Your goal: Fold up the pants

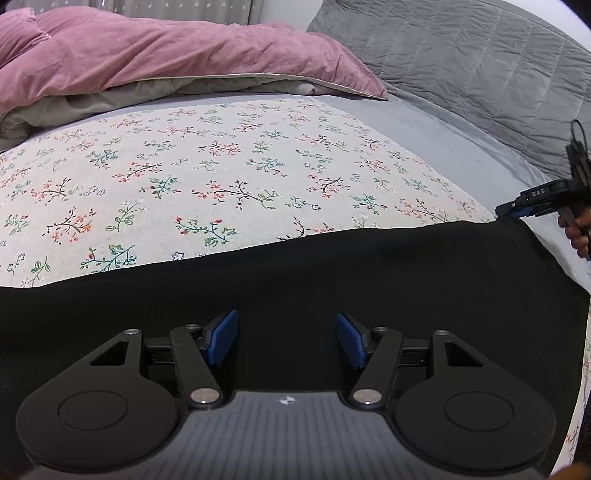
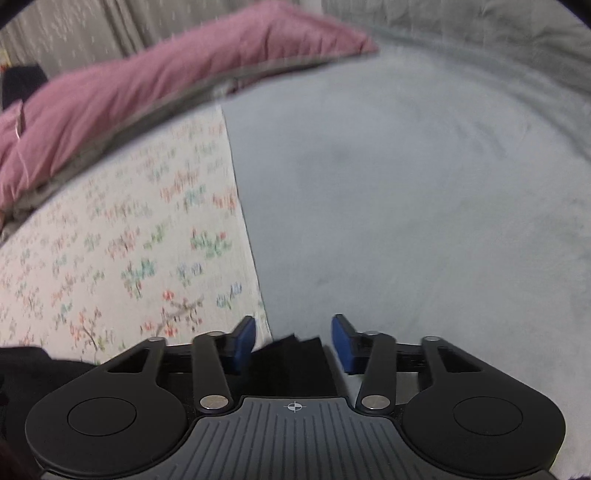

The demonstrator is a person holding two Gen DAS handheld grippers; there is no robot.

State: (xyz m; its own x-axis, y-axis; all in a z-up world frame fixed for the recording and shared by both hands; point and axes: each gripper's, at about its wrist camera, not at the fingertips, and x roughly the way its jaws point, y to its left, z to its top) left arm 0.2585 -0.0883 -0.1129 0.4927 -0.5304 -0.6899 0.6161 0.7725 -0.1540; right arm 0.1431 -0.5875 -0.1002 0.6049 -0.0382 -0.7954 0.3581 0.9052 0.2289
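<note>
floral sheet (image 1: 229, 173) under black pants (image 1: 295, 280), pink duvet (image 1: 166, 55) beyond

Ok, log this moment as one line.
stage: fold pants | left hand-held gripper: open over black pants | right hand-held gripper: open, pants corner between fingers | surface: floral cloth

A bed (image 1: 424, 122) fills both views, covered with a pale grey-blue sheet. A cream floral cloth (image 1: 207, 177) lies across its middle. At the upper left, a pink duvet (image 1: 166, 55) with a beige underside is bunched up. A grey quilted blanket (image 1: 480, 62) occupies the upper right. Grey star-patterned curtains (image 1: 177, 6) hang along the top edge.
</note>
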